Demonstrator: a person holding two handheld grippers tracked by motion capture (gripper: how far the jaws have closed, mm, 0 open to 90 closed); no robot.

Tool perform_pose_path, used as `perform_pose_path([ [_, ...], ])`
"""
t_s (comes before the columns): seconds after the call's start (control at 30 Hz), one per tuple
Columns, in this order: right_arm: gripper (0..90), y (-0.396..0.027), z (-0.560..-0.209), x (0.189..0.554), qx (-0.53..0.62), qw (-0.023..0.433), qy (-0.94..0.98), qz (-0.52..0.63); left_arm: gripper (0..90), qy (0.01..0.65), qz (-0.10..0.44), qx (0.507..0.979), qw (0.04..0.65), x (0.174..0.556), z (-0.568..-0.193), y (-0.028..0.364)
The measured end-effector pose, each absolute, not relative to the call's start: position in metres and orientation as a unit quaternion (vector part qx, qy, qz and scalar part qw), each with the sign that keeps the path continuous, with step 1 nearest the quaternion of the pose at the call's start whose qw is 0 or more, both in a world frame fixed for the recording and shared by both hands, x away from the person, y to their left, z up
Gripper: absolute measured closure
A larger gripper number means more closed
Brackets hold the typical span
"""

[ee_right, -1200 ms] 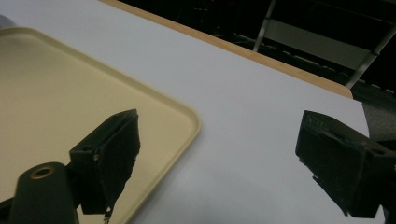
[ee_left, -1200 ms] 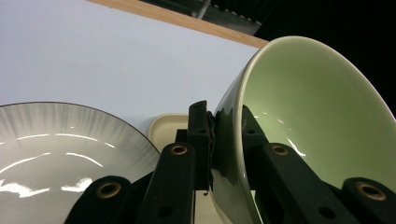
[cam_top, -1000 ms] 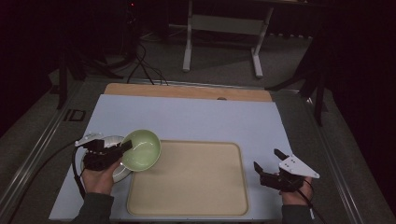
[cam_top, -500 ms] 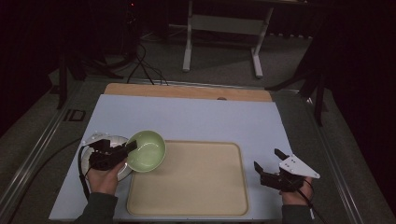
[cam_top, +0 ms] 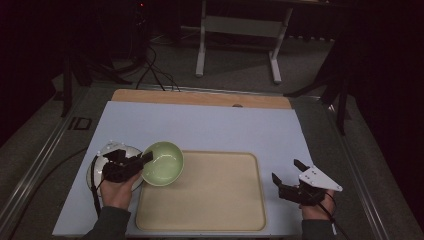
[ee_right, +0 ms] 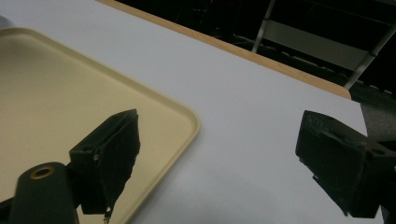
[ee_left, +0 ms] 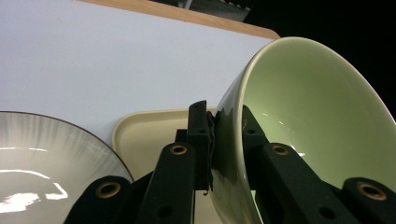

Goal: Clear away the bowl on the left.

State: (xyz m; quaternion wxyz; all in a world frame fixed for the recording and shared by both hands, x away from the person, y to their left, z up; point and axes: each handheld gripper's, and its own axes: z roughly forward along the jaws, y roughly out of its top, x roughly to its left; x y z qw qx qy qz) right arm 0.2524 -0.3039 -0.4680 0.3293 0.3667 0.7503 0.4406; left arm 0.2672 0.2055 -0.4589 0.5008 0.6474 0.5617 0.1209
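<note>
The green bowl (cam_top: 163, 163) has shifted toward the tray (cam_top: 210, 210) since a second ago and now overhangs its near-left corner. There is one bowl, one white plate (cam_top: 100, 160), one tray and two grippers. The left gripper (ee_left: 224, 140) pinches the bowl's rim, one jaw inside and one outside, the bowl tilted. The plate lies just left of the tray. The right gripper (cam_top: 289, 176) rests right of the tray, jaws wide apart and empty.

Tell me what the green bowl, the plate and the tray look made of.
Green bowl: likely glazed ceramic; thick rim, glossy highlights.
Plate: probably glazed ceramic or glass; shiny reflections, fine streaks, dark rim.
Tray: looks like matte beige plastic; rounded corners, raised lip, no glare.
</note>
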Motion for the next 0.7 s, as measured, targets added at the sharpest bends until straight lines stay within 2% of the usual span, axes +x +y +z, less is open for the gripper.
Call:
perform_pose_path([
  [0.7, 13.2, -0.304, -0.468, 0.252, 0.366, 0.331, 0.750, 0.440, 81.5, 0.550, 0.112, 0.662, 0.497, 0.272, -0.463, 0.189],
])
